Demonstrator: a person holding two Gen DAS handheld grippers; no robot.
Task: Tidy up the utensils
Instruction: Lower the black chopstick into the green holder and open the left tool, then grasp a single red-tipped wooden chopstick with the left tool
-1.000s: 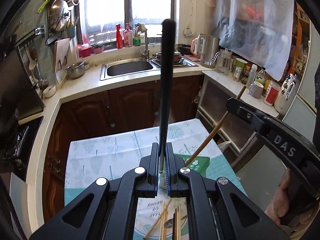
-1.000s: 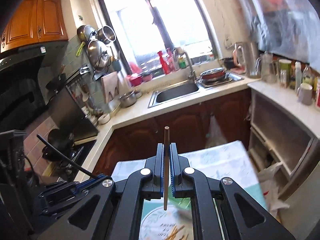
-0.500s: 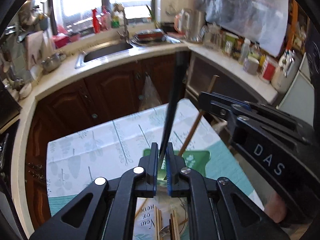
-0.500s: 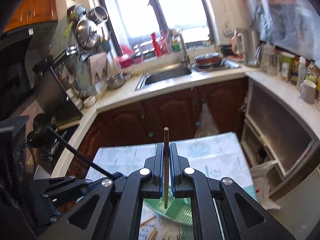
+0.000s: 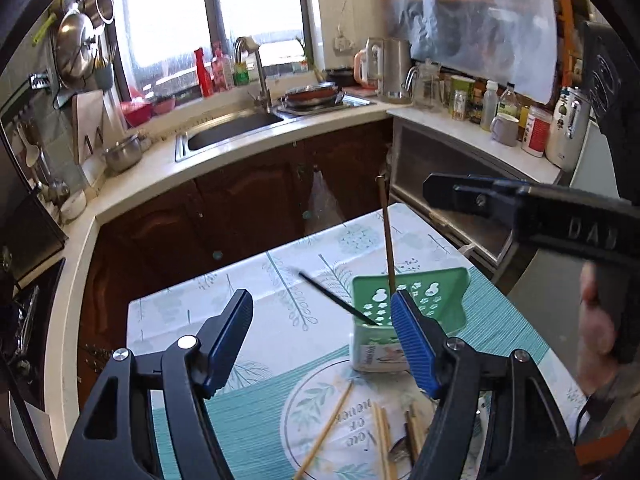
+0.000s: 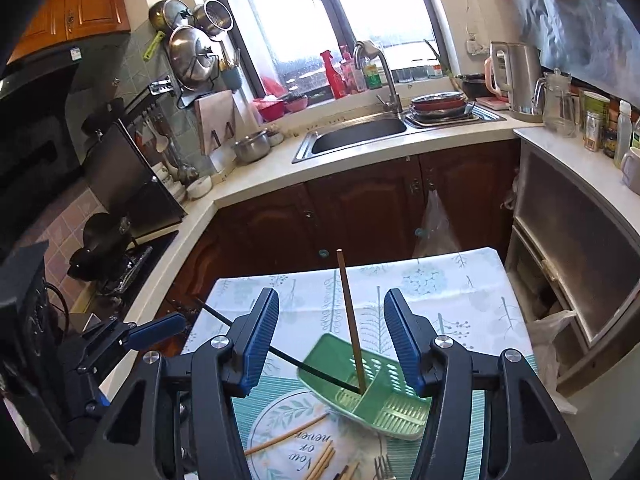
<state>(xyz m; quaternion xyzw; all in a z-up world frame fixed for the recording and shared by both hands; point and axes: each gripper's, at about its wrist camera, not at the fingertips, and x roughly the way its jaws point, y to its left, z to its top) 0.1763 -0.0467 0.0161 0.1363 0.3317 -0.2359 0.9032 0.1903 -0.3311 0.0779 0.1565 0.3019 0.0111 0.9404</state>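
A green slotted utensil holder (image 5: pixel 436 300) (image 6: pixel 376 384) stands on the table. A black chopstick (image 5: pixel 336 300) (image 6: pixel 296 362) leans out of it to the left, and a brown chopstick (image 5: pixel 387 240) (image 6: pixel 350 320) stands nearly upright in it. My left gripper (image 5: pixel 320 304) hangs just before the holder with its jaws opening; the black chopstick lies free between them. My right gripper (image 6: pixel 330 300) is also opening, and its pads are clear of the brown chopstick between them. Several loose chopsticks (image 5: pixel 324 428) (image 6: pixel 288 436) lie on a round printed mat below.
The table's patterned cloth (image 5: pixel 200 320) ends at a far edge facing dark cabinets (image 6: pixel 360 208). A sink (image 6: pixel 356 136) and a kettle (image 6: pixel 516 76) sit on the counter behind. A fork (image 6: pixel 382 466) lies by the loose chopsticks. A hand (image 5: pixel 596 320) is at the right.
Both grippers have sunk toward the table and gone from shut to open. The black and brown chopsticks have left their jaws and now rest in the green holder.
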